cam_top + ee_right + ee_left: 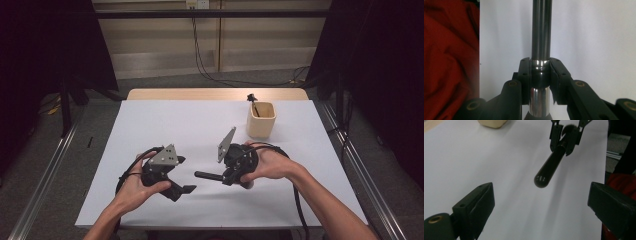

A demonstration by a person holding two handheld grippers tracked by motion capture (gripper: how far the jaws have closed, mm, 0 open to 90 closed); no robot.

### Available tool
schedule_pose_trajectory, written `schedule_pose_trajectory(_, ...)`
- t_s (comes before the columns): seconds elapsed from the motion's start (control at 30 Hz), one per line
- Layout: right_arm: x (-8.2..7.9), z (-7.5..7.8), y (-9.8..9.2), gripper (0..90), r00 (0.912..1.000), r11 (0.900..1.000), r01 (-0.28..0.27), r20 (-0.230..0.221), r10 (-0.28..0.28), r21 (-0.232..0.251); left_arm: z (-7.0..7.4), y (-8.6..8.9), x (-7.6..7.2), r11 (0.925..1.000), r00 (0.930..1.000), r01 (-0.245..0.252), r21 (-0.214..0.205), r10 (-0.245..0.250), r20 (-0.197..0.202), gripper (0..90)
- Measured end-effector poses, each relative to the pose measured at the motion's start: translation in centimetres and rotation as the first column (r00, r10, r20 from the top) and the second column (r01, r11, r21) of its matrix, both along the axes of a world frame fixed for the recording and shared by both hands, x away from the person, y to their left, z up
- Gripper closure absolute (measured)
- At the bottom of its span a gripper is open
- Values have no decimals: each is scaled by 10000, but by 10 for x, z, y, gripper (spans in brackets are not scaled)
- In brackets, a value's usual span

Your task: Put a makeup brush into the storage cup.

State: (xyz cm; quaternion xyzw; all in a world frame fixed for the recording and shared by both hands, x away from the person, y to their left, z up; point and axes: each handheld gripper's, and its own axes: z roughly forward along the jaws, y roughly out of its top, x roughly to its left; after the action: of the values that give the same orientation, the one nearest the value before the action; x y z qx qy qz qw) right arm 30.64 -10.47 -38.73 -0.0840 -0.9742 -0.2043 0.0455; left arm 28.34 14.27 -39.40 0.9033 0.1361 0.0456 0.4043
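Item: slim black brush with a rounded handle end and a shiny metal collar (549, 167). Location: off the white table surface (165, 125), held level between my two hands, handle end pointing toward my left gripper (181, 186).

Right gripper (540, 75): jaws clamped on the brush at its metal collar, pads pressing from both sides; grip looks square and firm.

Left gripper: jaws wide apart, nothing between them; in the left gripper view the brush handle hangs ahead of them, well short of the pads.

Pale wooden square cup (261, 120): upright at the far right of the table, one dark tool standing in it.

Progress, as I judge it: pick-up done, brush in the air. What looks left is either a handover to my left gripper or carrying the brush to the cup; neither has begun.

Condition: handle glossy, smooth, cylindrical, likely slippery. Bristle end blurred in the left gripper view; I cannot tell its shape.
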Motion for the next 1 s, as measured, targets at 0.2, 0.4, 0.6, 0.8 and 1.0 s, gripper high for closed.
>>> schedule_pose_trajectory(0.2,2,-1,3,732,9996,9987,-253,-115,248,-435,-2,-6,3,9984,9990,330,451,-316,-313,65)
schedule_pose_trajectory(0.4,2,-4,6,732,9986,9962,-460,-308,439,-740,3,-11,6,9957,9975,512,774,-472,-528,60)
schedule_pose_trajectory(0.6,4,-7,8,732,9981,9945,-524,-362,493,-906,0,-18,12,9878,9921,952,1236,-840,-932,69)
schedule_pose_trajectory(0.8,4,-8,11,732,9968,9923,-682,-487,634,-1030,-3,-25,12,9742,9776,1667,1522,-1432,-1543,75)
schedule_pose_trajectory(1.0,4,-9,12,732,9962,9932,-789,-441,754,-857,-6,-32,13,9694,9766,1651,1814,-1350,-1676,78)
